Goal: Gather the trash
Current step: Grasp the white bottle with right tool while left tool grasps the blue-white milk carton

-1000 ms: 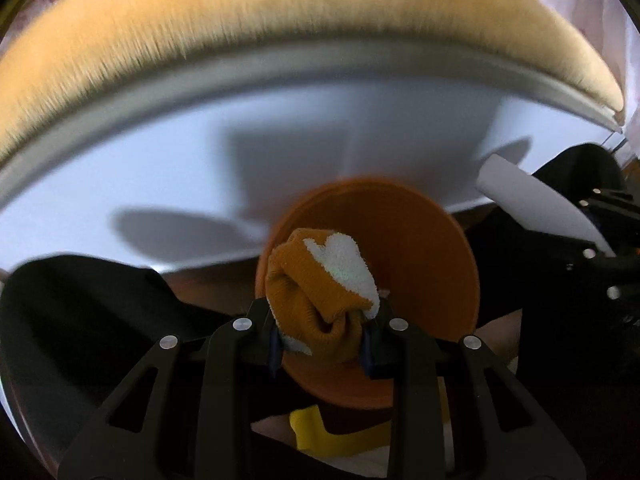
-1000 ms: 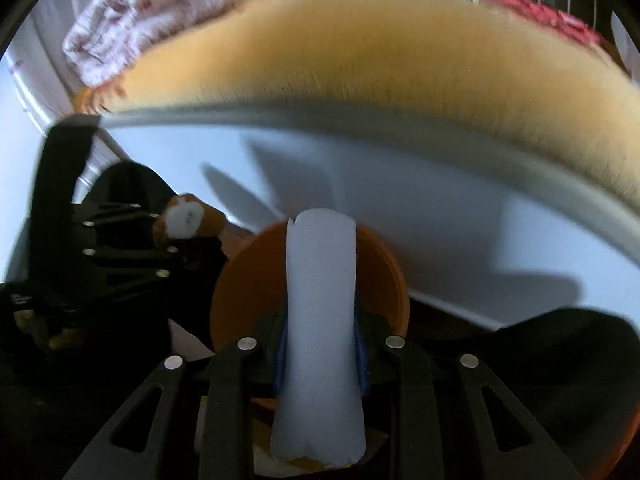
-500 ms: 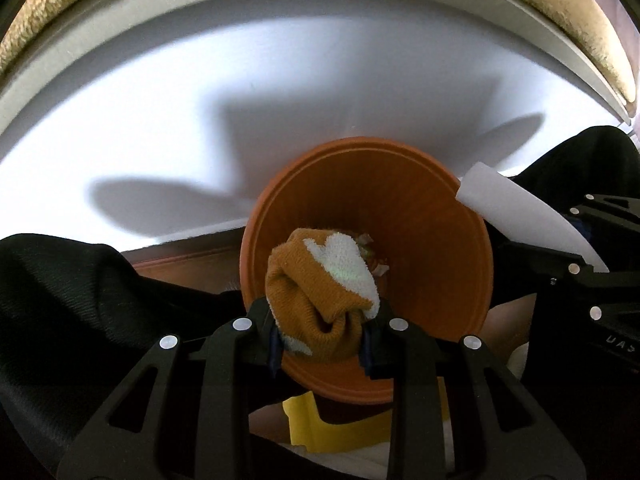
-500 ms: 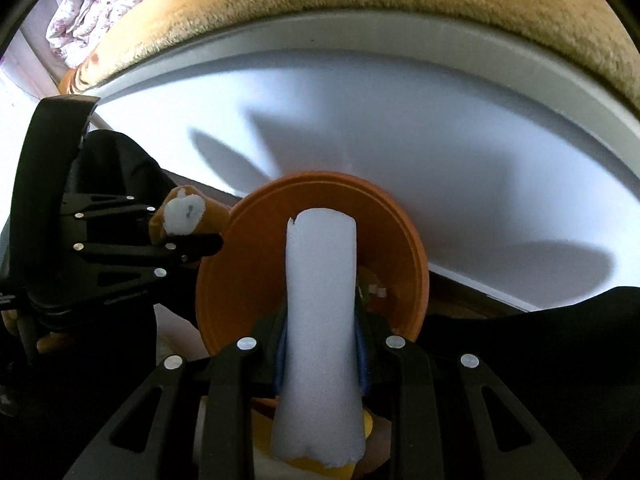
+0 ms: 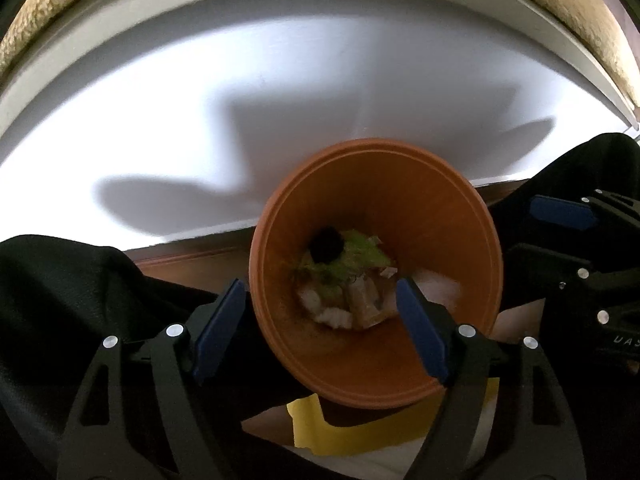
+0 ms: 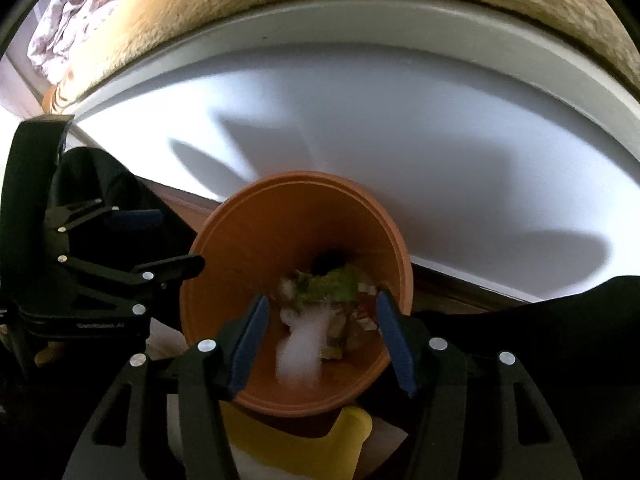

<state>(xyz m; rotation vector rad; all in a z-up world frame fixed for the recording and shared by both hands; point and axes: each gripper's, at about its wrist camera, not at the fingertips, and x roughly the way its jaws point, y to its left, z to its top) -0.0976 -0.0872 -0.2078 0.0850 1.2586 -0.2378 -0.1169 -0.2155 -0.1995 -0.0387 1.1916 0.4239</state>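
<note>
An orange bin (image 5: 420, 240) stands below both grippers and also shows in the right wrist view (image 6: 256, 248). Mixed trash lies at its bottom: green scraps (image 5: 352, 258), pale bits and a brown piece. A white foam piece (image 6: 302, 344) lies blurred inside the bin, seen also in the left wrist view (image 5: 436, 286). My left gripper (image 5: 320, 328) is open and empty over the bin mouth. My right gripper (image 6: 320, 336) is open and empty over the bin, with the left gripper (image 6: 132, 240) to its left.
A white bed frame panel (image 5: 280, 92) rises behind the bin, with a tan fuzzy blanket (image 6: 320, 4) on top. Black fabric (image 5: 60, 300) flanks the bin on both sides. A yellow object (image 5: 360, 428) lies under the bin's near edge.
Both grippers opened. The orange-and-white sock left my left gripper and the white foam piece left my right gripper; the foam now lies in the bin.
</note>
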